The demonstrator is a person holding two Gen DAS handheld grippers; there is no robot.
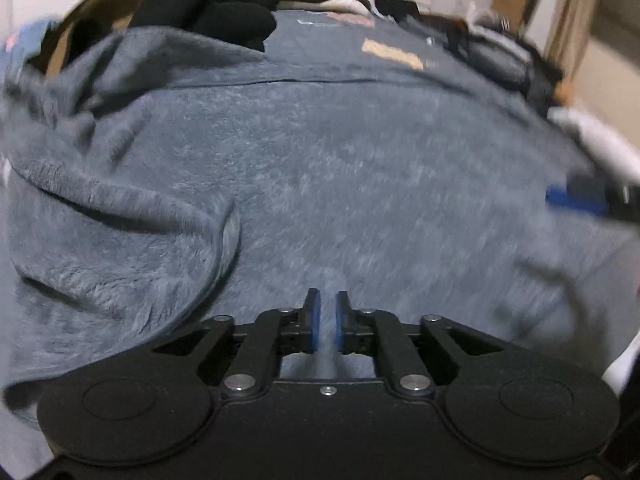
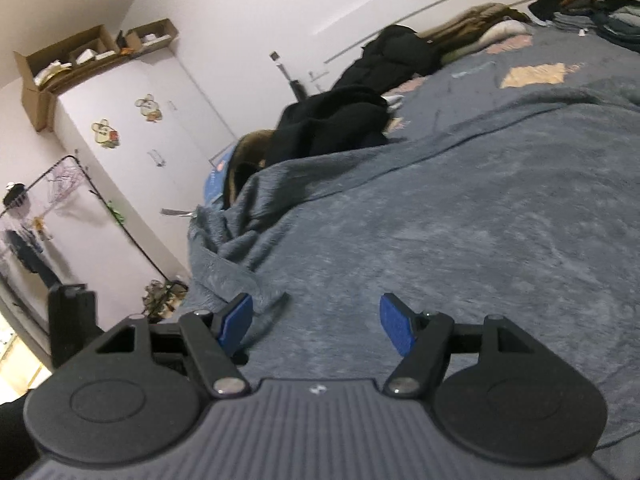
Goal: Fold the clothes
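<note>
Left wrist view: the left claw [image 1: 328, 320] is seen at 6 o'clock with its blue-padded fingers [image 1: 314, 318] drawn nearly together, a ridge of grey-blue fleece garment [image 1: 320, 184] pinched in the narrow gap, so it is clenched on the fabric. The fleece is spread wide across the bed, filling most of the frame; a rounded folded flap with a stitched edge lies at 8 o'clock. A heap of black clothing [image 1: 216, 4] is seen at 12 o'clock, beyond the fleece's far edge. The blue-grey patterned bedsheet [image 1: 360, 36] shows at 1 o'clock past the garment. At 3 o'clock the right claw [image 1: 580, 196] is caught blurred, touching or just above the fleece; which cannot be told.

Right wrist view: the right claw [image 2: 316, 324] is held released, blue pads [image 2: 396, 328] spread wide apart, nothing between them, just above the grey-blue fleece garment [image 2: 460, 220]. Bunched folds of the fleece lie at 9 o'clock at the bed edge. The black clothing heap [image 2: 336, 120] sits at 11 o'clock, a stack of folded clothes [image 2: 608, 12] at 1 o'clock on the far bed corner. A white wardrobe [image 2: 132, 140] topped with cardboard boxes [image 2: 80, 56] is seen at 10 o'clock, a black clothes rack [image 2: 52, 200] beside it.
</note>
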